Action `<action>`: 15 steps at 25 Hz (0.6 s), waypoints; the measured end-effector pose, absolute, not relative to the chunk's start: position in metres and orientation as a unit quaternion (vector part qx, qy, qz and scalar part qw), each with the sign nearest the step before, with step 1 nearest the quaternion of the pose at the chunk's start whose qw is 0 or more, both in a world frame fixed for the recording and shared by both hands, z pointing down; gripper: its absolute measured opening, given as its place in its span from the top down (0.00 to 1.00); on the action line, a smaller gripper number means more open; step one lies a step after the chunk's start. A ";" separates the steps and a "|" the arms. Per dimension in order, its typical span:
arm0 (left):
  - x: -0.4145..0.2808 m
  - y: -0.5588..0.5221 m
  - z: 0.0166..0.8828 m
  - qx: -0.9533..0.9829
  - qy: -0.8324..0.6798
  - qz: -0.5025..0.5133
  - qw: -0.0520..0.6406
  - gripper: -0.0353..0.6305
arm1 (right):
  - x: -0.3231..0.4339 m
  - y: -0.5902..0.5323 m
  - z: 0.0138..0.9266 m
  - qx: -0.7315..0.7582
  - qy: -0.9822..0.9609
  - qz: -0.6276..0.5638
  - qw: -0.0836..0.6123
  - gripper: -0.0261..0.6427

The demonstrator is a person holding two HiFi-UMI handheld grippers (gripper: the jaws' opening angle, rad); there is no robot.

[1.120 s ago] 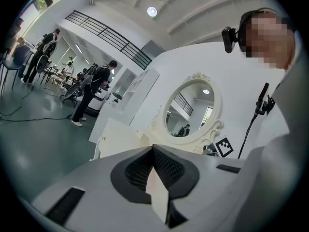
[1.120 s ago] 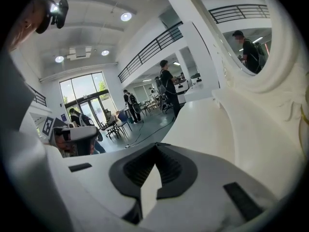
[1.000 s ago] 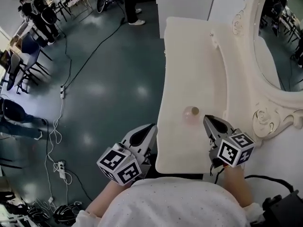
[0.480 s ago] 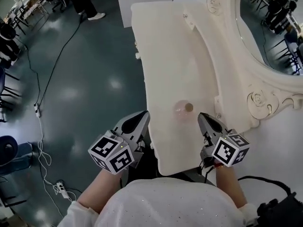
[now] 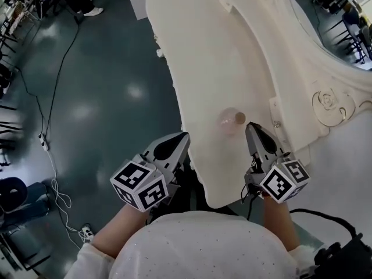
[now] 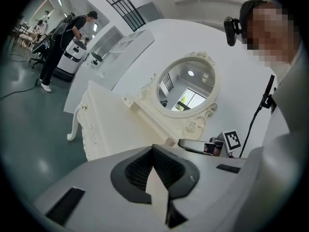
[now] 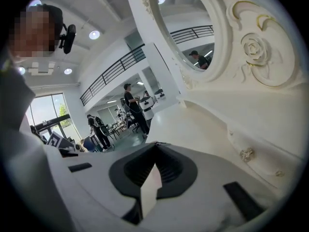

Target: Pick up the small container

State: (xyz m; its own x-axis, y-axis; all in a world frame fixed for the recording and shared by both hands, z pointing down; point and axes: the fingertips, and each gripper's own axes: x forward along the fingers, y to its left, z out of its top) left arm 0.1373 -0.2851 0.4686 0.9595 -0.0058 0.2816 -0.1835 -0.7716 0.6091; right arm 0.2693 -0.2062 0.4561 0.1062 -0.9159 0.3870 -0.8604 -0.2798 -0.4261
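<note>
1. Small container (image 5: 230,120): a rounded, pinkish, translucent body with a tan cap. It sits on the dressing table (image 5: 197,45), just ahead of the right fingertips and slightly to their left, apart from them. The cap shows on the side towards the mirror frame (image 5: 328,100). It is seen from steeply above, so I cannot tell whether it stands upright or lies over, and no long axis can be read.
2. Right gripper (image 5: 251,127): grey shell and dark ribbed pads, held low over the table top and pointing away from the body towards the container. The fingers are closed together with nothing between them. Its marker cube (image 5: 285,181) sits at the rear, with a bare forearm behind it.
3. Left gripper (image 5: 183,137): the same build, with its tips just off the table's near edge, over the floor (image 5: 99,97). It is well to the left of the container. The fingers are pressed together and empty. Its marker cube (image 5: 139,185) faces up.
4. Dressing table: cream, smooth and matt, with a curved outline.
5. Mirror frame: cream and oval, with carved rosettes and scrolls.
6. Floor: dark grey-green and glossy, with a cable (image 5: 55,86) trailing across it.
</note>
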 end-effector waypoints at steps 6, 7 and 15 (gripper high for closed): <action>0.134 -0.272 0.476 0.928 -0.028 0.153 0.338 0.95 | 0.278 -0.221 0.436 -0.751 0.610 -0.241 0.082 0.96; 0.133 -0.272 0.477 0.927 -0.028 0.154 0.341 0.95 | 0.277 -0.223 0.436 -0.750 0.611 -0.240 0.078 0.96; 0.137 -0.277 0.480 0.924 -0.030 0.155 0.348 0.95 | 0.259 -0.237 0.447 -0.721 0.652 -0.231 0.039 0.67</action>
State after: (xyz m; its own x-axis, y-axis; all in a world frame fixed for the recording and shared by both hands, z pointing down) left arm 0.1366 -0.2770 0.4800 0.9499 0.0521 0.3082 -0.1642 -0.7558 0.6338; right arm 0.2593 -0.2375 0.4468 0.0436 -0.9583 0.2825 -0.9219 -0.1476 -0.3582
